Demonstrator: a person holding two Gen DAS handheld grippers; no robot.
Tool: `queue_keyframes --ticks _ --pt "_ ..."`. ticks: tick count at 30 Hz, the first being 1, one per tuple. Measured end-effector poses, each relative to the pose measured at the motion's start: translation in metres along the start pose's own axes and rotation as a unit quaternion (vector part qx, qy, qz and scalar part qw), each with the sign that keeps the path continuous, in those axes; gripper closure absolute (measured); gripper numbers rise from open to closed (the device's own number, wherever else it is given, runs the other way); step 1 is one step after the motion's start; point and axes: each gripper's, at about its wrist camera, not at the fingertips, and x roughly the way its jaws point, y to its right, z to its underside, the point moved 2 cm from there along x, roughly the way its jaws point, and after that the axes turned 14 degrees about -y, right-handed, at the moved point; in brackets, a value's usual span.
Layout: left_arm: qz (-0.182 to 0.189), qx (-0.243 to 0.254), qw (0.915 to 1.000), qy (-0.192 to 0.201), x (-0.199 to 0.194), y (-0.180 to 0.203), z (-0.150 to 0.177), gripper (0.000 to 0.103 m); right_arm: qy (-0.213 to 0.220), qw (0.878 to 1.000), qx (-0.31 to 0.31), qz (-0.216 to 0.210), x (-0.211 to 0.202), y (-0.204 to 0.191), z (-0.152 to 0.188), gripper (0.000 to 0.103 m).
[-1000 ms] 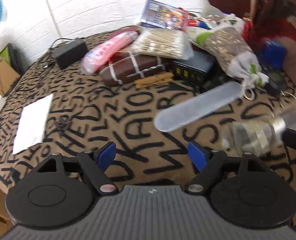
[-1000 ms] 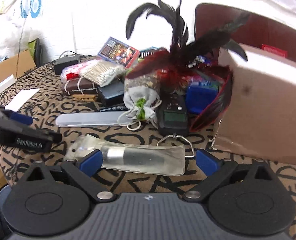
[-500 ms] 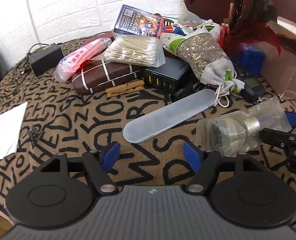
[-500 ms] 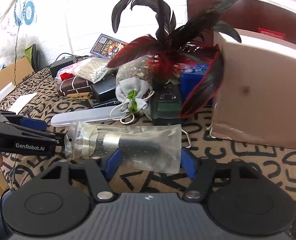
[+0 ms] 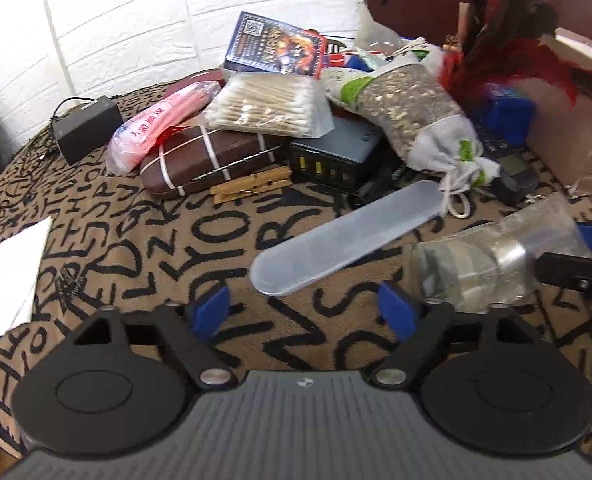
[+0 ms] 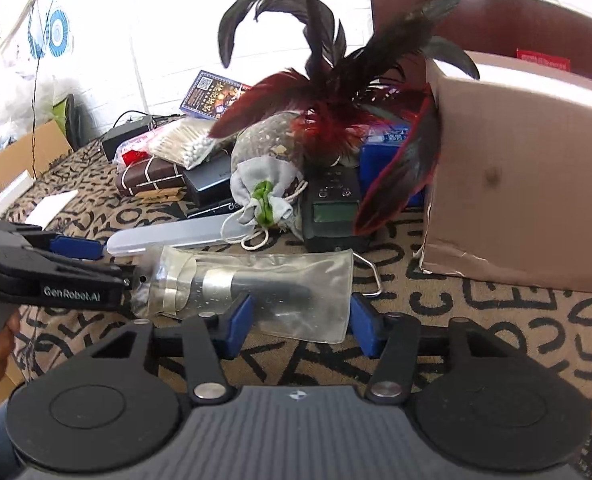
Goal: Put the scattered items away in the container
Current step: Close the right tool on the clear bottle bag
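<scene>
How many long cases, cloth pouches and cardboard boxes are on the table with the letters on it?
Long cases: 2, the brown case with white bands and the frosted case
Cloth pouches: 1, the cloth pouch with a drawstring
Cardboard boxes: 1, the cardboard box by the feathers
Total: 4

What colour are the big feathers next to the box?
Mostly black, with red ones low down. The feathers show best in the right wrist view.
</scene>
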Motion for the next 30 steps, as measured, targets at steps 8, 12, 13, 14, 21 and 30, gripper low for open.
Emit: queue_keyframes --ticks 8,12,13,14,21,30 --pt "0.016 0.032 0.9993 0.011 -0.009 0.012 0.001 0.075 0.023 0.999 -0.027 0.002 -0.001 -0.008 -0.003 0.070" --pt "0.040 0.016 0.9989 0.016 -0.009 0.004 0.002 0.077 0.039 0.998 -0.039 0.009 -0.012 -0.012 -0.003 0.078" --pt "0.050 0.010 0.9986 0.016 -0.010 0.001 0.002 0.078 0.042 0.998 -0.039 0.008 -0.014 -0.011 -0.003 0.080" --pt "0.058 0.004 0.9982 0.017 -0.012 -0.002 0.003 0.079 0.046 0.998 -0.040 0.007 -0.017 -0.011 -0.003 0.081" --pt "0.069 -0.004 0.9966 0.044 -0.032 0.002 -0.006 0.100 0.070 0.996 -0.055 0.005 -0.031 -0.022 -0.010 0.086" --pt "0.068 -0.011 0.9976 0.006 -0.012 -0.011 0.004 0.094 0.048 0.997 -0.053 0.010 -0.021 -0.019 -0.004 0.088"
